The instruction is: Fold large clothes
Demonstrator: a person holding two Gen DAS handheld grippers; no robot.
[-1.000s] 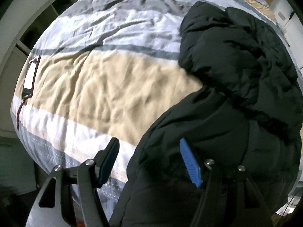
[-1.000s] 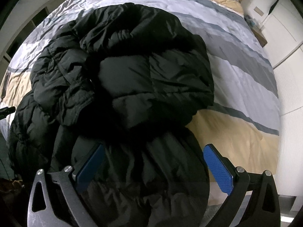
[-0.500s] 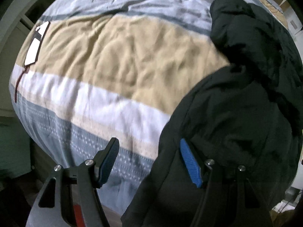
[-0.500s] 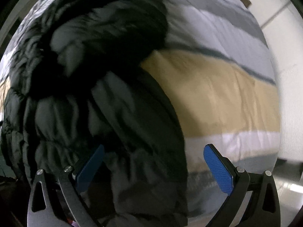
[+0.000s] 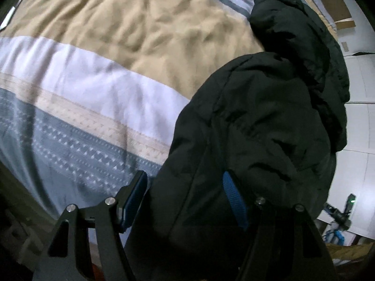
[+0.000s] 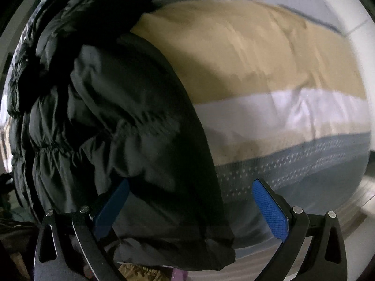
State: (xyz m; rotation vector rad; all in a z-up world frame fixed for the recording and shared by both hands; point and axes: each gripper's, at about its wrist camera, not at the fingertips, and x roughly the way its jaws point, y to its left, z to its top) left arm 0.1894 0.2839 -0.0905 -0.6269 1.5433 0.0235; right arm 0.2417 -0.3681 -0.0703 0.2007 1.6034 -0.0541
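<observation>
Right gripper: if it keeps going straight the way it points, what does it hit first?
Most likely the black puffer jacket: its lower edge already lies between the open jaws of the right gripper, with the striped duvet beyond. Depth is unclear.

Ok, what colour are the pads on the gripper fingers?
Blue, on both grippers; the textured pads show best in the right wrist view.

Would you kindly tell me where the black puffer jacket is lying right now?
The black puffer jacket lies on the striped duvet, filling the right of the left wrist view and the left of the right wrist view, its hem overhanging the bed's edge.
</observation>
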